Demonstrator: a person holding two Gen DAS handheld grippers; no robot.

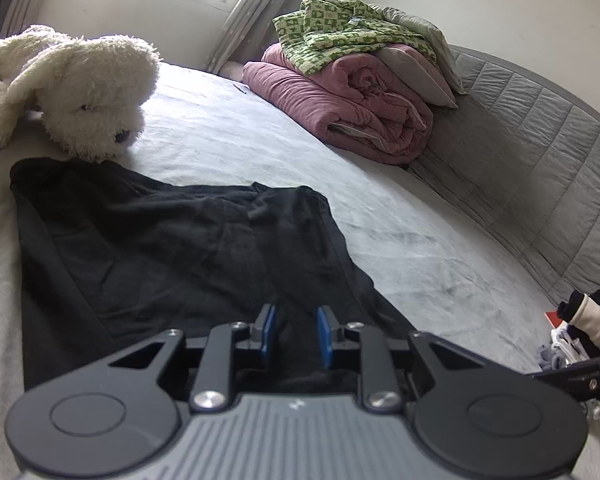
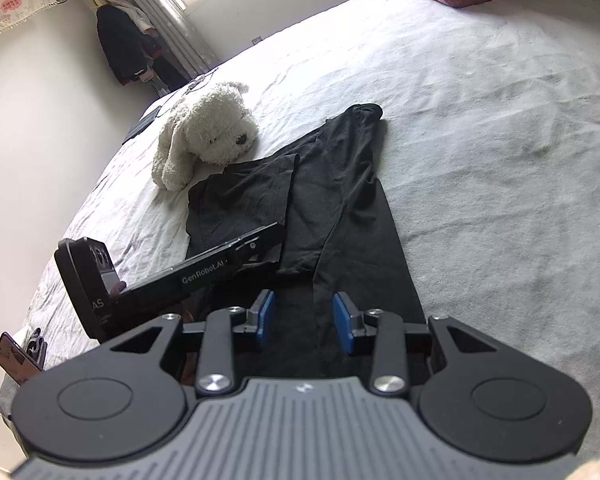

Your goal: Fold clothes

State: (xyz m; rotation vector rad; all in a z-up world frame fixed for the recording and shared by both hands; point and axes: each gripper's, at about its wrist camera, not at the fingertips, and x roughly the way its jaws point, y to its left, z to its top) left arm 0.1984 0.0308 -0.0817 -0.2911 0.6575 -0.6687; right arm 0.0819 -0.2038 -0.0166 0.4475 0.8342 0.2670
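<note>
A black garment lies spread flat on the pale bedsheet, long and narrow in the right wrist view, with one part folded over on its left side. My left gripper hovers low over the garment's near end, its blue pads apart and nothing clamped. My right gripper is open over the same near end, a seam of the cloth running under the gap. The left gripper's housing reaches in from the left, just beside it.
A white plush dog lies at the garment's far left corner. Folded pink quilt, green patterned blanket and grey pillows are stacked by the padded grey surround. A phone rests at the bed's left edge. Small light and dark items lie at right.
</note>
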